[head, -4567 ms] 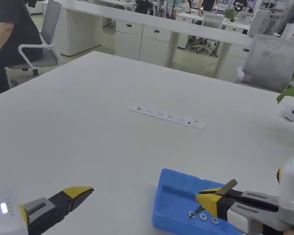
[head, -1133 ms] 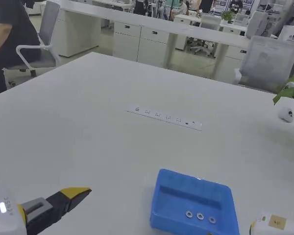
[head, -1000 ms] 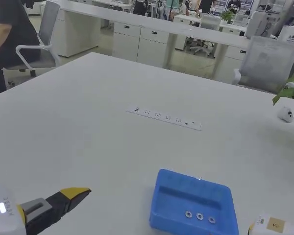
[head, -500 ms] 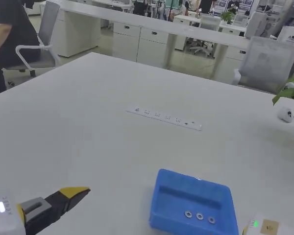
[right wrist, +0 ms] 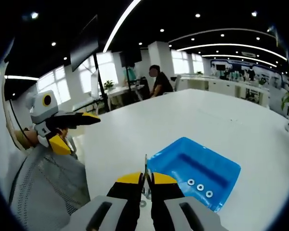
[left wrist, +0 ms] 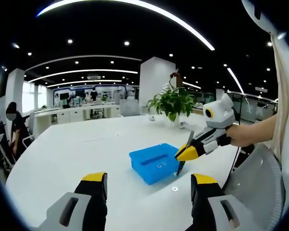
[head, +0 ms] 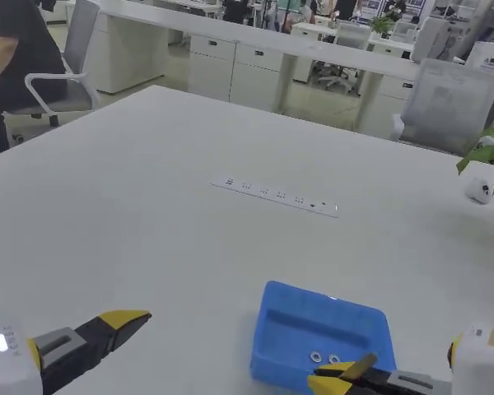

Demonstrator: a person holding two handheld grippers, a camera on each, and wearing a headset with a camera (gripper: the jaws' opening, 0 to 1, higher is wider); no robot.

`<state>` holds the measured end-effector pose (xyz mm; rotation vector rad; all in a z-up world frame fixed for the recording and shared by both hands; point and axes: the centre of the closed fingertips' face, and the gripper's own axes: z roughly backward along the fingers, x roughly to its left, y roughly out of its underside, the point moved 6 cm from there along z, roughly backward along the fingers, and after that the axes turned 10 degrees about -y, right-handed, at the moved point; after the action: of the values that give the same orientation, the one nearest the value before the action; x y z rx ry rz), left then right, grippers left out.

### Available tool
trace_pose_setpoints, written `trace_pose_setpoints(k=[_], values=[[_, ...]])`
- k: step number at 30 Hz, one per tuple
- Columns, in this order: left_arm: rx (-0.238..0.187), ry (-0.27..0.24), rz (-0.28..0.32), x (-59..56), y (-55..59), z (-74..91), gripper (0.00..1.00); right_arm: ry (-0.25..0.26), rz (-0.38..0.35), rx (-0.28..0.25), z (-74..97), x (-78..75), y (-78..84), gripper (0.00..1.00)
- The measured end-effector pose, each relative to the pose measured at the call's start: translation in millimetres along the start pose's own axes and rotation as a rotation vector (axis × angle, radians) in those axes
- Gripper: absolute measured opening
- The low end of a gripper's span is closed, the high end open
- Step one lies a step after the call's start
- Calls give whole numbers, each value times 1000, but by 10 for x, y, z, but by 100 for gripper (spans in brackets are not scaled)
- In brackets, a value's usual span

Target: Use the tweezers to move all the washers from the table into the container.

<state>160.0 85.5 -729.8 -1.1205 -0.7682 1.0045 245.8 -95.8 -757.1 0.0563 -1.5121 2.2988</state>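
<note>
Washers point(right wrist: 200, 186) number three inside the blue container point(right wrist: 204, 166), lying in a short row on its floor toward the side nearer you, so that much of your job looks done. At least one more washer point(left wrist: 175, 189) lies on the white table point(head: 189, 247), just beside the container's near wall on your side, and it has yet to be moved (the left gripper view shows it best; whether others lie farther off you cannot tell from these pictures).

Your right gripper point(left wrist: 188, 153) has its jaws pressed together on the tweezers point(left wrist: 180, 167), which stick out past the yellow tips and slant down toward the table. In the left gripper view the tweezer points hang near the container's outer wall, above and close to the loose washer but apart from it; nothing shows gripped between the points. The right gripper view shows a small ring-like shape low between its jaws, likely that same washer, though it is too small to be sure.

Your left gripper point(left wrist: 149, 177) hovers well apart from the container on the other side, jaws spread wide and holding nothing.
</note>
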Motion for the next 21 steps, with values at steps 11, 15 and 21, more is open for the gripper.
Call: trace_pose_setpoints(k=[11, 15, 21], values=[[-1, -1, 1, -6, -6, 9, 71, -1, -12, -52, 37, -81, -164, 3], [-2, -1, 2, -5, -8, 11, 71, -5, -25, -70, 30, -132, -230, 3], [-5, -5, 6, 6, -11, 10, 71, -2, -19, -77, 5, -227, -333, 3]])
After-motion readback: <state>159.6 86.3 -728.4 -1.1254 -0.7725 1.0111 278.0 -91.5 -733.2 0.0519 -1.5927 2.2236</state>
